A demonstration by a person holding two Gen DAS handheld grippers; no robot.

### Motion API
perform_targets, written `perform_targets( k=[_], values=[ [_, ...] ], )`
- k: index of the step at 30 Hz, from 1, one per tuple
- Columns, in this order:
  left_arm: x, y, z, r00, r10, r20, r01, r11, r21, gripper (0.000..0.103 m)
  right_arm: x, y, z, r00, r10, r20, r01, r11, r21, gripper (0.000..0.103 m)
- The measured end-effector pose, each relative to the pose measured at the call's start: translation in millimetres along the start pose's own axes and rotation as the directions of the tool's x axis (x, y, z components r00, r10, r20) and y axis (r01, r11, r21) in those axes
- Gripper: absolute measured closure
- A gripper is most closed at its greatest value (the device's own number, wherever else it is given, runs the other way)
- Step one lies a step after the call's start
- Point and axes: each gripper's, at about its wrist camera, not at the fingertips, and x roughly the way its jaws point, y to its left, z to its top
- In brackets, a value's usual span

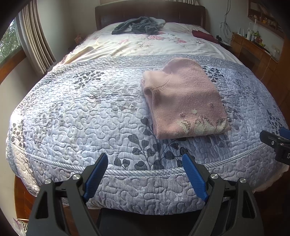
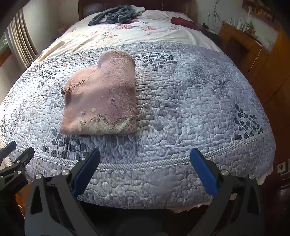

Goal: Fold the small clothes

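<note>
Item: folded pink knit sweater [image 1: 184, 98], lying compact on the blue-grey quilted bedspread [image 1: 81, 109], both my left tool [image 1: 145, 163] and right tool [image 2: 145, 158] wide and empty near the bed's foot edge; I judge the fold finished, so I'd fetch the dark grey crumpled garment [image 1: 137, 25] next.

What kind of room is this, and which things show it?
Most likely a home bedroom. A bed with a quilted blue-grey bedspread and a dark wooden headboard fills the view, curtains hang beside a window, and a cluttered wooden dresser stands along the wall.
</note>
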Motion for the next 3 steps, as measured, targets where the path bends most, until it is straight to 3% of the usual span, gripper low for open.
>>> perform_targets(
  k=[3],
  values=[
    [0.8, -0.8, -0.2, 1.000, 0.002, -0.001, -0.002, 1.000, 0.005, 0.019, 1.2, -1.4, -0.3, 1.000, -0.006, -0.003, 0.006, 1.000, 0.005, 0.004]
  ],
)
